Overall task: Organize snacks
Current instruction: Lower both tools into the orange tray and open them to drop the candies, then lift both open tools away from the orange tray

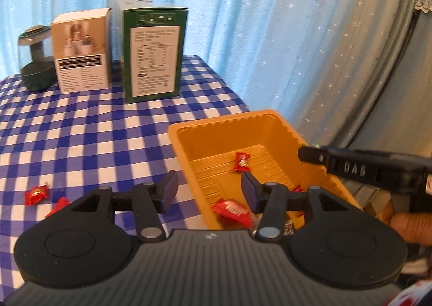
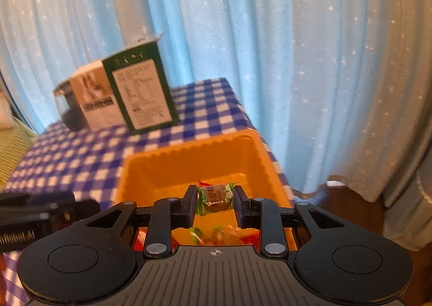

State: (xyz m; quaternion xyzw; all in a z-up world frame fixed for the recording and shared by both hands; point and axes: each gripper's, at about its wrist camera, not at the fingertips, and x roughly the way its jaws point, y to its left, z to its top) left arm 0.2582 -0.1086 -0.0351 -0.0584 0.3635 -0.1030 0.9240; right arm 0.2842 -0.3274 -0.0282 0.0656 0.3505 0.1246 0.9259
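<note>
An orange plastic tray sits on the checked tablecloth and holds several red-wrapped candies. My left gripper is open and empty over the tray's near left rim. Two red candies lie on the cloth to its left. My right gripper is over the tray, its jaws closed on a green-and-clear wrapped candy held between the pads. More candies lie blurred in the tray below it. The right gripper also shows in the left wrist view at the tray's right side.
A green box, a white product box and a dark glass jar stand at the table's far side. A blue starred curtain hangs behind. The table's right edge runs close beside the tray.
</note>
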